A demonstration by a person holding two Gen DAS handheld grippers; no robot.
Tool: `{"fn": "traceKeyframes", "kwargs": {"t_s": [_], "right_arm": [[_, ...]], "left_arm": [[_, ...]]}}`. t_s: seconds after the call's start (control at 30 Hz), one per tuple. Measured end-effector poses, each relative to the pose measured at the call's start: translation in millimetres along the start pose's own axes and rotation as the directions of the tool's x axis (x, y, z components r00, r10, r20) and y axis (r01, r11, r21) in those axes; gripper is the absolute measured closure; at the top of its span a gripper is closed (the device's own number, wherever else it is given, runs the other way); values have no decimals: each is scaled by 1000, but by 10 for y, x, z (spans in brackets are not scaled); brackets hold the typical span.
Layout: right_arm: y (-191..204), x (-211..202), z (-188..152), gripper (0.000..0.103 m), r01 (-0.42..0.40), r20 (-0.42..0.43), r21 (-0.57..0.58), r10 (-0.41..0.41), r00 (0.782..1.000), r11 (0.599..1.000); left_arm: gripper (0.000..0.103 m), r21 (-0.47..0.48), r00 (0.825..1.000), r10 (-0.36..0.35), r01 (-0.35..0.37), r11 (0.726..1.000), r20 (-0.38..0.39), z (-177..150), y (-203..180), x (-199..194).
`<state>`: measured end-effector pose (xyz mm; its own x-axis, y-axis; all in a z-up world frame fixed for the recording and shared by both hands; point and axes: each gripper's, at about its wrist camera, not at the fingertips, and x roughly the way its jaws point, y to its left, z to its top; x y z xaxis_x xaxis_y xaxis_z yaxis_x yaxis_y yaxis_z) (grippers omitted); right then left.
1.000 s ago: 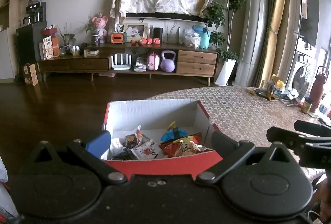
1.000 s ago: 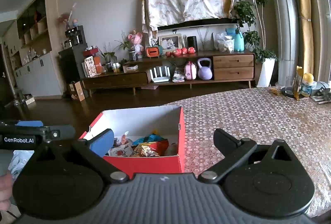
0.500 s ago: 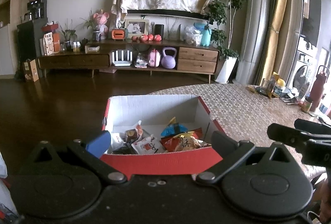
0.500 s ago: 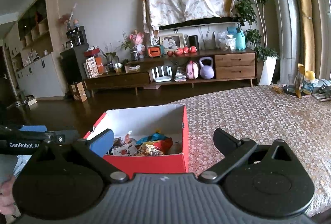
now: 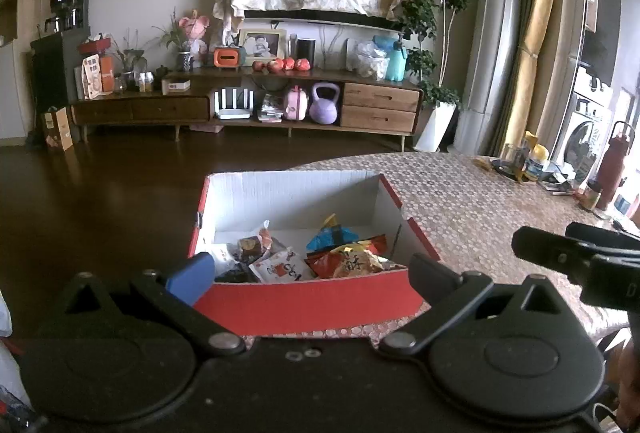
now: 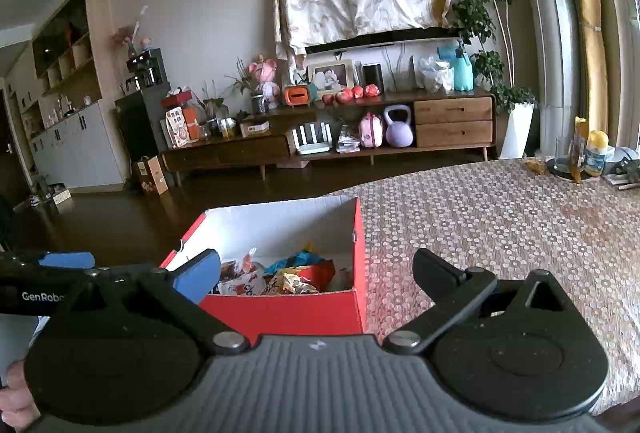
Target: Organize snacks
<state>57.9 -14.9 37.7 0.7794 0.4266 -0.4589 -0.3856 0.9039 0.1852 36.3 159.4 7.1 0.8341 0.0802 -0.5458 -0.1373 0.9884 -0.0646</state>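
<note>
A red cardboard box (image 5: 308,303) with white inner walls stands at the near edge of the table (image 5: 472,201). It holds several snack packets, among them a white one (image 5: 280,267), a red-orange one (image 5: 352,259) and a blue one (image 5: 332,237). My left gripper (image 5: 308,269) is open and empty, just in front of the box's near wall. My right gripper (image 6: 316,269) is open and empty, in front of the box's (image 6: 288,309) right near corner. The snack packets (image 6: 276,275) also show there. Each gripper appears at the edge of the other's view.
The table wears a patterned cloth (image 6: 500,217). Bottles and small items (image 5: 532,165) and a dark red flask (image 5: 612,169) stand at its far right. Beyond is dark wood floor (image 5: 112,193) and a TV cabinet (image 5: 248,101).
Both views have shifted slightly; the box sits a little farther and lower in frame. Both grippers stay open and empty.
</note>
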Motion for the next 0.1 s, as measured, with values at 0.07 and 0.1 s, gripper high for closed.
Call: {"fn": "traceKeyframes", "kwargs": {"t_s": [0.07,0.1], "right_arm": [[10,-6,-22,0,3,0,3,-3,1000,1000],[18,-13,-34,0,5,0,4,-5,1000,1000]], "left_arm": [[0,-1,1000,-5,5,1000,0,4,-2,-2],[0,0,1000,-9,9,1000,2,3,-8,-9]]}}
